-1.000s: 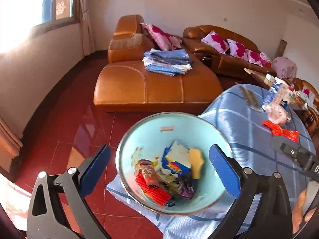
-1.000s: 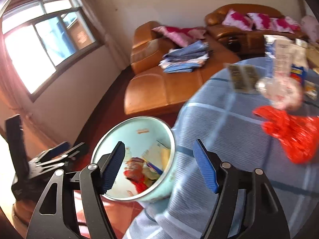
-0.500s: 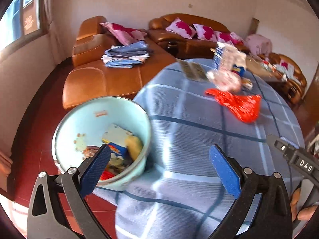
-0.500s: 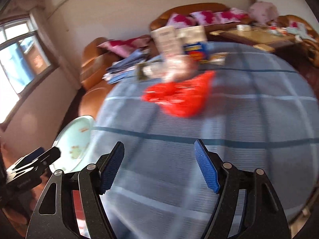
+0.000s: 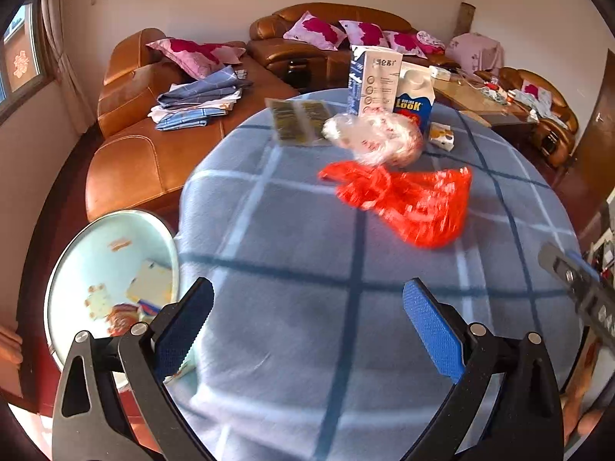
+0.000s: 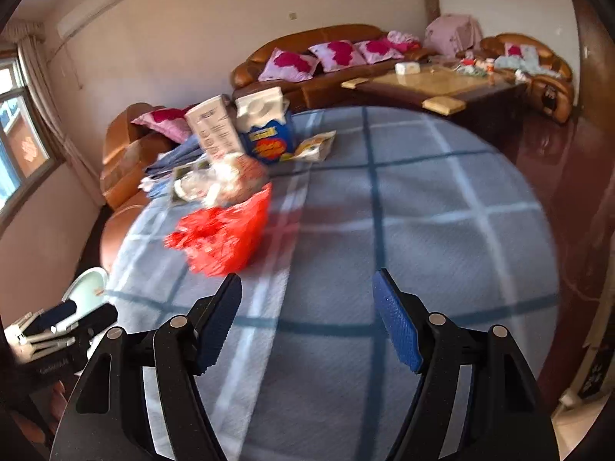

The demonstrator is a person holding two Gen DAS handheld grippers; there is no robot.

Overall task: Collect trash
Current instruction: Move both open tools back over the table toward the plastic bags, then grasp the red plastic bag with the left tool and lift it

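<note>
1. Left wrist view: the left gripper (image 5: 307, 307) hangs over the near part of the table (image 5: 288, 345), its jaws wide apart with nothing between them.
2. Same view: the bin (image 5: 77, 261) stands on the floor just beside the table's left edge and already holds several wrappers, so part of the collecting looks done.
3. Same view: still on the cloth are a red bag (image 5: 407, 199), a clear bag (image 5: 376, 134) touching it behind, two cartons (image 5: 388, 84) upright at the far side, a flat packet (image 5: 300, 121) and a small box (image 5: 442, 136).
4. Right wrist view: the right gripper (image 6: 307, 322) is also spread wide and empty, aimed at bare cloth to the right of the red bag (image 6: 223, 234).
5. Same view: the bin (image 6: 90, 288) shows only as a sliver at the left, near the other gripper's body.
6. Judgement: roughly midway; the red bag lies nearest both grippers and looks the likely next pick, with the far cluster to follow.
</note>
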